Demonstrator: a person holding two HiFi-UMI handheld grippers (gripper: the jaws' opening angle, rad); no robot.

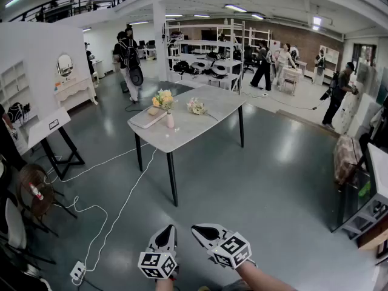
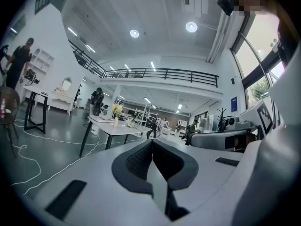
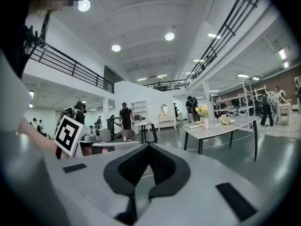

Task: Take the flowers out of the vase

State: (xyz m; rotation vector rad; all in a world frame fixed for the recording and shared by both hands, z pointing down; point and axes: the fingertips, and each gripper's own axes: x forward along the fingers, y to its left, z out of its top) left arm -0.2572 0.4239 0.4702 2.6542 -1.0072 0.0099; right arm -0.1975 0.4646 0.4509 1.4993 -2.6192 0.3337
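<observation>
A pink vase (image 1: 170, 121) with yellow flowers (image 1: 164, 98) stands on the grey table (image 1: 206, 121) far ahead of me across the floor. A second, pale bunch of flowers (image 1: 196, 107) lies on the tabletop to its right. Both grippers hover low at the bottom of the head view, far from the table. My left gripper (image 1: 165, 235) and right gripper (image 1: 202, 231) are shut and empty. The left gripper view has the vase (image 2: 115, 122) small in the distance beyond my left gripper (image 2: 152, 144). In the right gripper view the vase (image 3: 206, 123) is also far off, past my right gripper (image 3: 148, 148).
A flat white tray (image 1: 147, 119) lies on the table left of the vase. White cables (image 1: 112, 220) run across the floor to a power strip (image 1: 77, 271). A chair (image 1: 31, 194) and black-legged stand (image 1: 56, 139) are at left, a cabinet (image 1: 364, 206) at right. People stand in the background.
</observation>
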